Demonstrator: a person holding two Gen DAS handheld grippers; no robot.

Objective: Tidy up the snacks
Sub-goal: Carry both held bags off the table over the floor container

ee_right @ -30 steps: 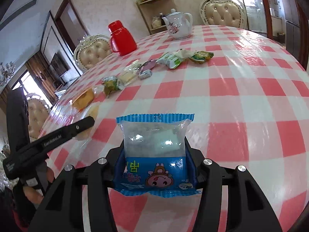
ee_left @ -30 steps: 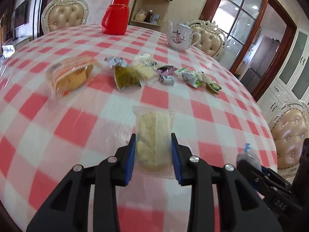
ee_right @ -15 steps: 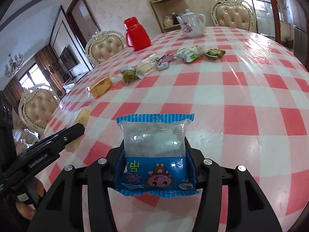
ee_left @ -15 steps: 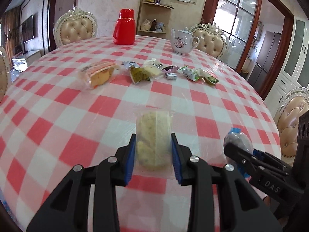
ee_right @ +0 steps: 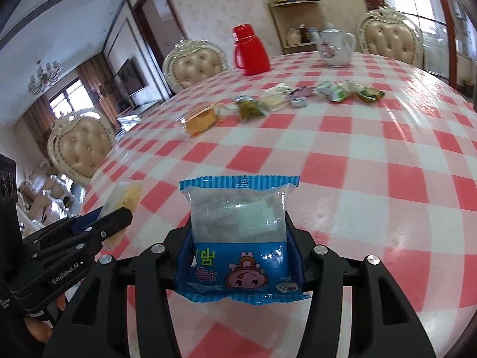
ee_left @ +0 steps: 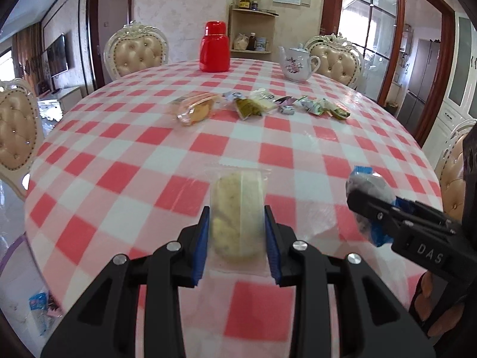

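My left gripper (ee_left: pixel 237 232) is shut on a clear-wrapped pale yellow cake (ee_left: pixel 237 208), held above the near part of the checked table (ee_left: pixel 149 161). My right gripper (ee_right: pixel 238 238) is shut on a blue snack packet (ee_right: pixel 238 238) with a cartoon face. In the left wrist view the right gripper (ee_left: pixel 369 205) shows at the right with its blue packet (ee_left: pixel 368 185). In the right wrist view the left gripper (ee_right: pixel 119 214) shows at the lower left with the yellow cake (ee_right: pixel 125 197). A row of several wrapped snacks (ee_left: pixel 256 107) lies across the far middle of the table.
A red flask (ee_left: pixel 215 47) and a white teapot (ee_left: pixel 298 64) stand at the table's far side. Cushioned chairs (ee_left: pixel 137 50) ring the table. A shelf (ee_left: pixel 252 32) stands against the back wall. A blue wrapper (ee_left: pixel 38 304) lies on the floor at the left.
Both grippers have drawn back toward the near edge of the table with their snacks, and the snack row now looks farther away. Both grips are unchanged.
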